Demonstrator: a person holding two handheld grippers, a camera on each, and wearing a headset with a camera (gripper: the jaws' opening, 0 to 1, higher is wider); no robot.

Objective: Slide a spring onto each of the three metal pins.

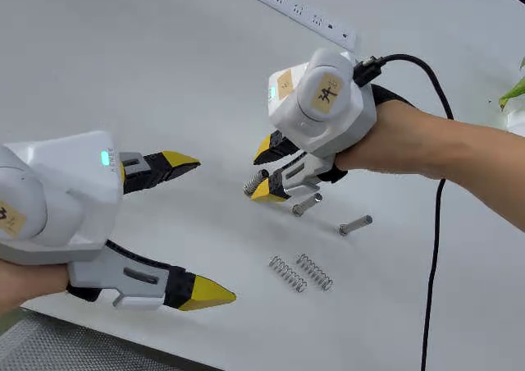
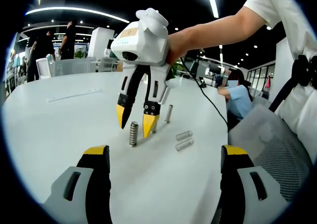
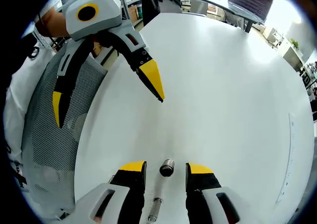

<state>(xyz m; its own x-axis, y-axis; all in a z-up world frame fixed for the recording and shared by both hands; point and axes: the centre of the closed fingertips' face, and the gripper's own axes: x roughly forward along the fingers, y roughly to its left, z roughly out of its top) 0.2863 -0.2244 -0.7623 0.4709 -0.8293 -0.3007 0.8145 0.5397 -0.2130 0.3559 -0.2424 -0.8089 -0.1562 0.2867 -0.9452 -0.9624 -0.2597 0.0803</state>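
A metal pin with a spring on it [image 1: 255,182] stands upright on the white table [image 1: 148,67]. My right gripper [image 1: 261,172] hangs open just over it, a yellow tip on each side, not touching. The right gripper view has that pin's top [image 3: 167,168] between the tips. Two bare pins [image 1: 306,204] [image 1: 355,224] stand just to the right. Two loose springs [image 1: 287,272] [image 1: 314,271] lie side by side in front of them. My left gripper [image 1: 197,227] is held wide open and empty at the lower left, pointing toward the pins [image 2: 133,133].
A white power strip [image 1: 295,10] lies along the table's far edge. A black cable [image 1: 431,223] runs from the right gripper down the right side. The table's near edge and a mesh chair [image 1: 82,346] are at the bottom left.
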